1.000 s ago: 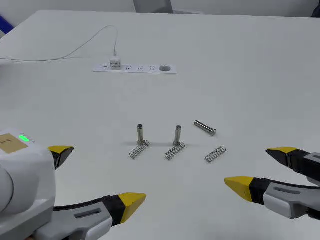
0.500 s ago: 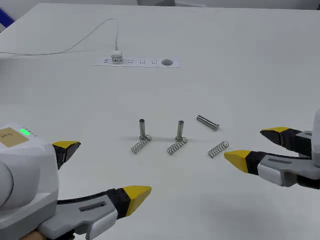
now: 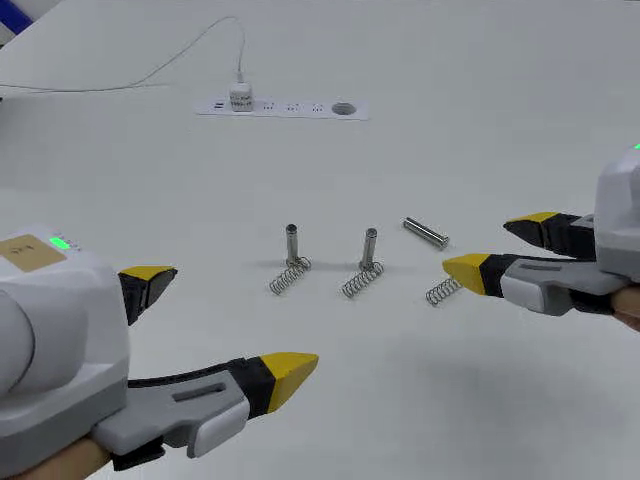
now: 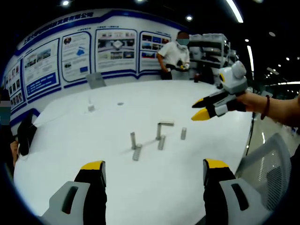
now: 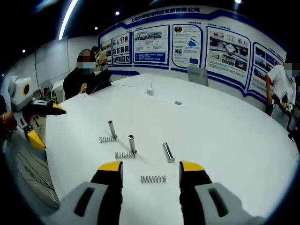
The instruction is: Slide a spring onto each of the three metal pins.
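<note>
Two metal pins (image 3: 291, 243) (image 3: 370, 247) stand upright mid-table, and a third pin (image 3: 426, 233) lies flat to their right. A spring lies at the foot of each upright pin (image 3: 290, 276) (image 3: 362, 280); a third spring (image 3: 442, 290) lies below the flat pin. My right gripper (image 3: 493, 247) is open, its near tip just right of that third spring (image 5: 153, 178), which lies between and just ahead of its jaws. My left gripper (image 3: 222, 325) is open at the near left, away from the pins (image 4: 133, 140).
A white power strip (image 3: 283, 107) with a plug and cable lies at the far side of the table. People stand and sit beyond the table edge (image 5: 86, 70) (image 4: 176, 54). A chair (image 4: 269, 168) is at the table's edge.
My right gripper has moved forward and left, up to the rightmost spring. The left gripper has stayed open at the near left. The head camera has tipped a little.
</note>
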Demonstrator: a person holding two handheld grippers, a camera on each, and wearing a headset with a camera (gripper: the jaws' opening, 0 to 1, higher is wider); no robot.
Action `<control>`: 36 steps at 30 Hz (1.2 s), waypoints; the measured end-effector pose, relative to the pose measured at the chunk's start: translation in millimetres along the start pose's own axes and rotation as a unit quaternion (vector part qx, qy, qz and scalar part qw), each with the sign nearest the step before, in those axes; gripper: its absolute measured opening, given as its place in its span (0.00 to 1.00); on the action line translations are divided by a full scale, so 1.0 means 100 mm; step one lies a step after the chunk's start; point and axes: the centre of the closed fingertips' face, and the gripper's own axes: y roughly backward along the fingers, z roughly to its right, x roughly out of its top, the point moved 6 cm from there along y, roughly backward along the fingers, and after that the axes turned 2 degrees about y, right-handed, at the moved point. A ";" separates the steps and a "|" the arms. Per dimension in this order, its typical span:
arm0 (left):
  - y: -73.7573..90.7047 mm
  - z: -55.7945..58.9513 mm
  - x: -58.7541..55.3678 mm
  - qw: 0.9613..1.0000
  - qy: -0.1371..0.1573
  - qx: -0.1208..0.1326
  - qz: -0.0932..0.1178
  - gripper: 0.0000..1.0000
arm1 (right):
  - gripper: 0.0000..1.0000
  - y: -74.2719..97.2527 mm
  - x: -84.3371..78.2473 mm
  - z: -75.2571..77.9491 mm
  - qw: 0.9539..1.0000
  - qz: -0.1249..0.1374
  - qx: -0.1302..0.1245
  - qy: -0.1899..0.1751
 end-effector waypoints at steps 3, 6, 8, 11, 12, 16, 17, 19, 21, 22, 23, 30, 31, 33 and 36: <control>-0.02 0.00 -0.01 1.000 -0.001 0.000 -0.003 0.87 | 0.46 -0.08 0.02 0.03 1.000 -0.004 0.006 0.004; -0.03 -0.01 -0.02 1.000 -0.001 0.001 -0.004 0.86 | 0.46 -0.17 0.03 0.07 1.000 -0.006 0.007 0.004; -0.04 -0.01 -0.01 1.000 -0.002 0.000 -0.004 0.86 | 0.45 -0.22 0.05 0.09 1.000 -0.007 0.010 0.003; -0.04 -0.02 -0.01 1.000 -0.001 0.000 -0.002 0.85 | 0.44 -0.30 0.05 0.10 1.000 -0.010 0.014 0.005; -0.05 -0.02 -0.01 1.000 -0.001 -0.001 -0.002 0.85 | 0.44 -0.34 0.05 0.11 1.000 -0.014 0.014 0.014; -0.07 -0.02 -0.01 1.000 0.000 -0.002 -0.003 0.85 | 0.42 -0.44 0.04 0.13 0.999 -0.021 0.013 0.026; -0.07 -0.02 -0.01 1.000 0.001 -0.003 -0.003 0.85 | 0.41 -0.48 0.03 0.14 0.999 -0.024 0.013 0.029; -0.09 -0.02 -0.01 1.000 0.001 -0.004 -0.003 0.85 | 0.40 -0.52 0.03 0.16 0.999 -0.025 0.014 0.029; -0.11 -0.02 -0.02 1.000 0.002 -0.004 -0.005 0.85 | 0.39 -0.58 0.02 0.17 0.999 -0.028 0.017 0.029; -0.12 -0.02 -0.02 1.000 0.003 -0.005 -0.005 0.85 | 0.39 -0.62 0.01 0.18 0.999 -0.030 0.020 0.028; -0.12 -0.02 -0.02 1.000 0.004 -0.005 -0.004 0.85 | 0.39 -0.64 0.01 0.19 0.999 -0.030 0.022 0.027; -0.18 -0.01 -0.02 1.000 0.005 -0.010 -0.003 0.85 | 0.34 -0.83 -0.02 0.25 0.998 -0.038 0.028 0.030; -0.18 -0.01 -0.02 1.000 0.005 -0.011 -0.003 0.85 | 0.33 -0.85 -0.02 0.26 0.998 -0.038 0.029 0.029; -0.19 -0.01 -0.02 1.000 0.005 -0.011 -0.004 0.85 | 0.32 -0.90 -0.02 0.27 0.999 -0.036 0.031 0.027; -0.21 -0.02 -0.02 1.000 0.006 -0.012 -0.004 0.85 | 0.31 -0.98 -0.02 0.30 0.998 -0.041 0.029 0.035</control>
